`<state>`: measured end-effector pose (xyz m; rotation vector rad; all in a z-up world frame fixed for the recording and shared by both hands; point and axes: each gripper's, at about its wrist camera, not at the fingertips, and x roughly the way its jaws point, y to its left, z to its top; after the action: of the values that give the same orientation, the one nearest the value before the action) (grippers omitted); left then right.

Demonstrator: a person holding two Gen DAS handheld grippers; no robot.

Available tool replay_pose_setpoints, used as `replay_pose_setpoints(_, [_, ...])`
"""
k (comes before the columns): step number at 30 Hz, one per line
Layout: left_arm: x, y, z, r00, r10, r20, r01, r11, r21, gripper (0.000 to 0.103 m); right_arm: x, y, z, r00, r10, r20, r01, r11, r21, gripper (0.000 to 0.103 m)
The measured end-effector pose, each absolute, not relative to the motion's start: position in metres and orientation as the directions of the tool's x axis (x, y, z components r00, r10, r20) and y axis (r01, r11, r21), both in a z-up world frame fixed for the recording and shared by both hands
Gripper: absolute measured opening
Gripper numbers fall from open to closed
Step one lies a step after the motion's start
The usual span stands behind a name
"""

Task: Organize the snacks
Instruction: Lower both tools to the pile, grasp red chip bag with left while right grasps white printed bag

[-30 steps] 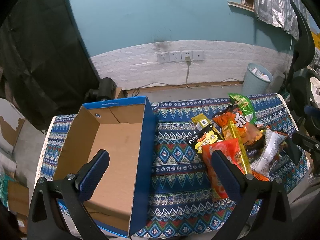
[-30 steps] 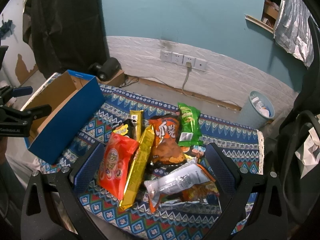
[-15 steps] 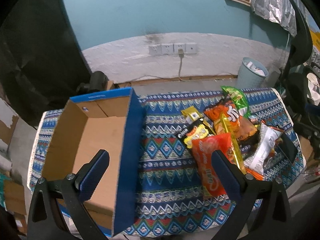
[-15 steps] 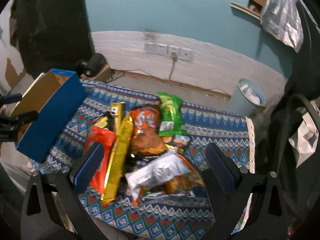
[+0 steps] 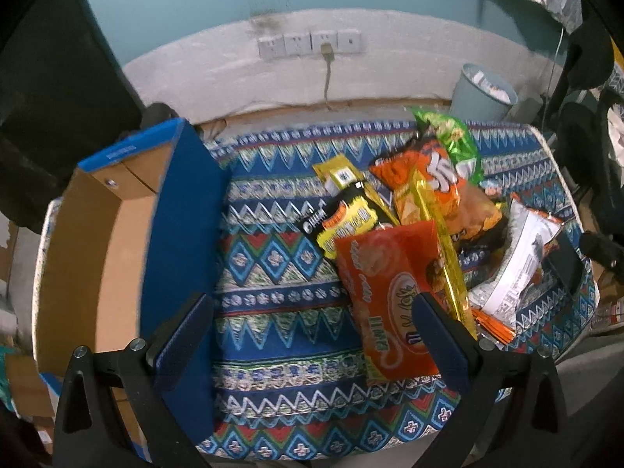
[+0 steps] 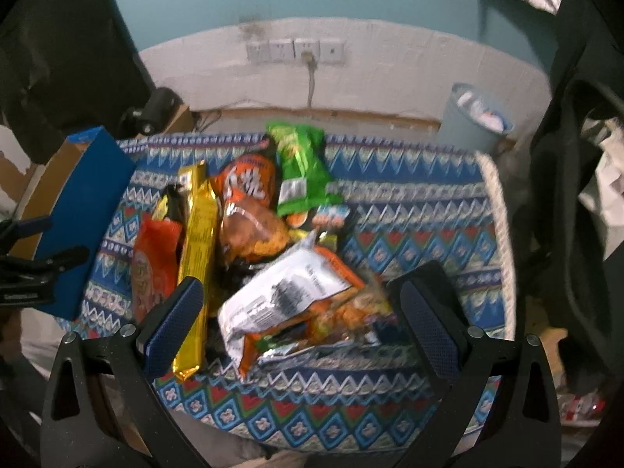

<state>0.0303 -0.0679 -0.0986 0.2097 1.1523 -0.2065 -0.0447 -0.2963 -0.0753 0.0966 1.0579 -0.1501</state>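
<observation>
A pile of snack packets lies on a patterned blue tablecloth [image 5: 273, 265]. It includes a red-orange packet [image 5: 390, 296], a long gold bar [image 6: 197, 257], an orange chip bag [image 6: 249, 210], a green bag [image 6: 300, 171] and a white-silver packet [image 6: 284, 300]. An open blue cardboard box [image 5: 117, 257], empty inside, stands at the left. My left gripper [image 5: 312, 331] is open above the cloth between box and pile. My right gripper [image 6: 308, 319] is open above the white-silver packet.
A pale blue waste bin [image 6: 475, 117] stands behind the table's right end, a chair [image 6: 569, 179] to the right. Wall sockets with a cable [image 5: 323, 43] are on the back wall. A black curtain [image 5: 50, 78] hangs at the left. The left gripper [image 6: 35, 269] shows in the right wrist view.
Both grippers have moved forward and lower toward the table, so the snacks and box look larger. The left view has swung right toward the pile. Both stay open.
</observation>
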Motion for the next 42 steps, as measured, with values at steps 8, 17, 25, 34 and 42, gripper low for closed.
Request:
replay_pose_setpoints(8, [0.045, -0.081, -0.137, 0.285, -0.053, -0.957, 0.251, 0.968, 0.021, 0.103, -0.029, -0.297, -0.111, 0.404, -0.066, -0.913, 0.209, 0.978, 0.022, 0.100])
replay_pose_setpoints(17, [0.063, -0.088, -0.160, 0.218, -0.066, -0.974, 0.206, 0.978, -0.020, 0.103, -0.010, -0.297, -0.150, 0.323, -0.053, -0.945, 0.257, 0.966, 0.034, 0.092])
replay_pose_setpoints(25, [0.074, -0.102, -0.184, 0.166, -0.073, -0.983, 0.220, 0.975, -0.036, 0.103, 0.002, -0.288, -0.168, 0.326, -0.116, -0.938, 0.247, 0.968, -0.034, 0.090])
replay_pose_setpoints(34, [0.068, -0.102, -0.209, 0.074, -0.124, -0.989, 0.248, 0.963, -0.102, 0.057, 0.003, -0.291, -0.161, 0.367, -0.149, -0.918, 0.200, 0.977, -0.078, 0.061])
replay_pose_setpoints(42, [0.060, -0.089, -0.204, 0.095, -0.140, -0.986, 0.237, 0.965, -0.115, 0.040, -0.005, -0.297, -0.147, 0.406, -0.127, -0.905, 0.188, 0.981, -0.053, 0.049])
